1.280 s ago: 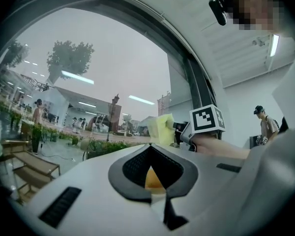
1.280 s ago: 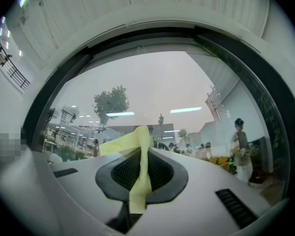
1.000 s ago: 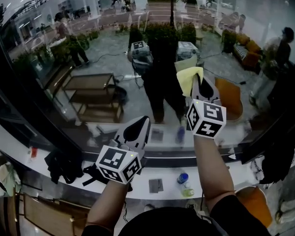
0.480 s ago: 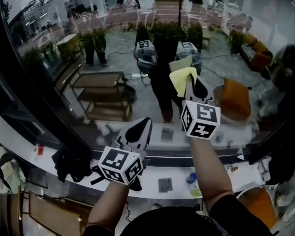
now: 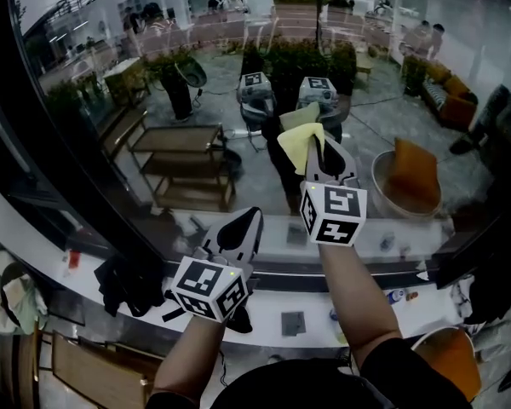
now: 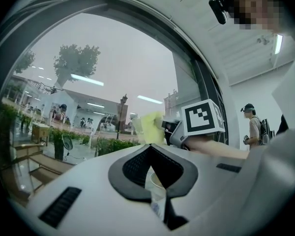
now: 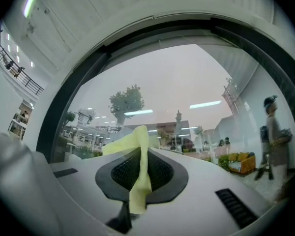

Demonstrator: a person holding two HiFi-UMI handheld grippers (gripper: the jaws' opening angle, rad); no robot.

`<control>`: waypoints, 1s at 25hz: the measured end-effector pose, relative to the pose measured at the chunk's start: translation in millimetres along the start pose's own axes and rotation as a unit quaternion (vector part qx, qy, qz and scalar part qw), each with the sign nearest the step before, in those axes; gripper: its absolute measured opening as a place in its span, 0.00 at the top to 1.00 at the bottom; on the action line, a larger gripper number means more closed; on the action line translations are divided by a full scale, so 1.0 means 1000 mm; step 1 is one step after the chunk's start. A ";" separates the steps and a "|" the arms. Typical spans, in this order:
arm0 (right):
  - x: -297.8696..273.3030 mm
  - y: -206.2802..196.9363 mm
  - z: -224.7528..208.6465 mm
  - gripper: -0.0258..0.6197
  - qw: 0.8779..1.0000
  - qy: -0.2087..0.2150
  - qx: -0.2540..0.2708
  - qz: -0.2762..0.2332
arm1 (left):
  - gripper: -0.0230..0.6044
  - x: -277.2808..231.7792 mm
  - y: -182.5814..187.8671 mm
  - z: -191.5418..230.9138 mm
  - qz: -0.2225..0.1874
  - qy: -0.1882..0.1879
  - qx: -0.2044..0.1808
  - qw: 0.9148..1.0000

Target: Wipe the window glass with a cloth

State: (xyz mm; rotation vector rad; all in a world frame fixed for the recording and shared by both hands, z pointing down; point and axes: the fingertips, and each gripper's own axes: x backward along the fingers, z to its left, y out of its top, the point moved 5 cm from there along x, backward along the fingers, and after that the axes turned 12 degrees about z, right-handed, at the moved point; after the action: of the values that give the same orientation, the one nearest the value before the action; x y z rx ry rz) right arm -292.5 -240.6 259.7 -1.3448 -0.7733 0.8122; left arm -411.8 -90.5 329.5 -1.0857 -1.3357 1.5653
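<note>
Two grippers are up in front of the window glass [image 5: 111,100], each held in one of the person's hands. The right gripper [image 5: 322,153] is the higher and further forward of the pair, and its jaws are closed on a yellow cloth [image 5: 298,139]. In the right gripper view a fold of that cloth hangs down between the dark pads while the rest fans out to the left beyond the tips. In the head view the cloth's upper edge meets its own paler reflection on the pane, a little above the middle of the glass. The left gripper [image 5: 249,221] sits lower and to the left, well apart from the cloth, its tips pointing up at the lower part of the pane. In the left gripper view its jaws meet at the tips, with only a thin slit between the pads and nothing held in them. The glass shows the person's dark reflection with both marker cubes mirrored above the cloth, along with a wooden bench [image 5: 183,164] and an orange seat [image 5: 413,177]. Below the dark window frame runs a white ledge [image 5: 77,292], with a dark bundle [image 5: 128,284] lying on it to the left of the left gripper
</note>
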 end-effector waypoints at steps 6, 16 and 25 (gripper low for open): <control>-0.009 -0.003 0.015 0.90 1.000 0.015 0.022 0.004 | 0.96 -0.005 0.001 0.004 0.001 0.004 0.006 1.000; -0.010 -0.003 0.015 0.90 1.000 0.017 0.023 0.000 | 0.96 -0.008 0.001 0.009 0.000 0.005 0.010 1.000; -0.010 -0.003 0.016 0.90 1.000 0.023 0.021 0.002 | 0.96 -0.006 -0.001 0.006 0.001 0.004 0.011 1.000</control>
State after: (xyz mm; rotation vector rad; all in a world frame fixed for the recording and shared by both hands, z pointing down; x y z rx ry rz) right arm -311.5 -241.3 263.6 -1.3231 -0.7140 0.7952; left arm -415.9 -98.2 331.8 -1.0788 -1.3097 1.5725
